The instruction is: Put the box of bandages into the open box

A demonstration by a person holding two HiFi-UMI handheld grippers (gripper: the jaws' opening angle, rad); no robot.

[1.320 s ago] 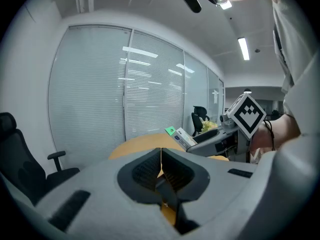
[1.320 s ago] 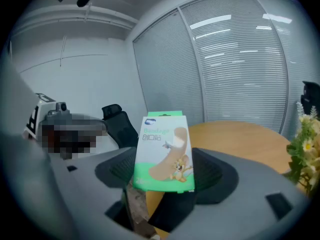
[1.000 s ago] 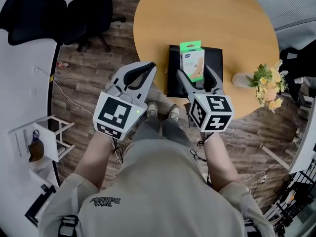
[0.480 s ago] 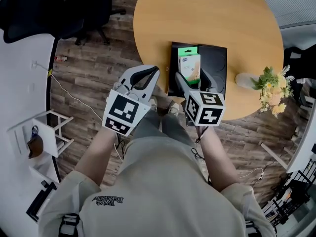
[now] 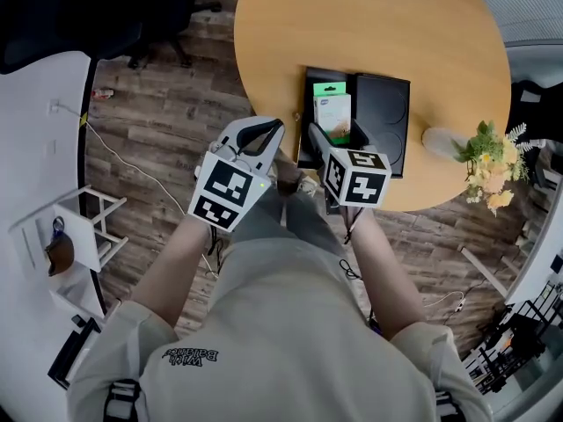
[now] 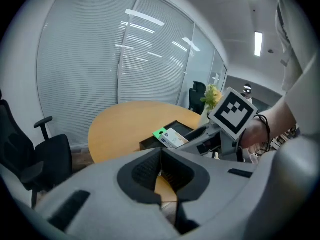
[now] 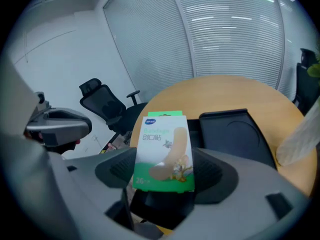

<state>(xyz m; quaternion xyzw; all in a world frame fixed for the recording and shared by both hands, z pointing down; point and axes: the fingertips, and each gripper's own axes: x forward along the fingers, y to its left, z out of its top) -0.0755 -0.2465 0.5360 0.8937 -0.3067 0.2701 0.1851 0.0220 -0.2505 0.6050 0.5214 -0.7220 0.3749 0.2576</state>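
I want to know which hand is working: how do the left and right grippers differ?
The left gripper has its jaws shut together on nothing; the right gripper is clamped on the green-and-white cardboard bandage box. The left gripper sits at the edge of the round wooden table; the right gripper reaches over the black open box on it. Both are grey with marker cubes.

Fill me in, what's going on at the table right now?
A person's right gripper is shut on the box of bandages, holding it upright over the open box on the round table. It isn't released inside yet. The left gripper is shut and empty, near the table's edge.
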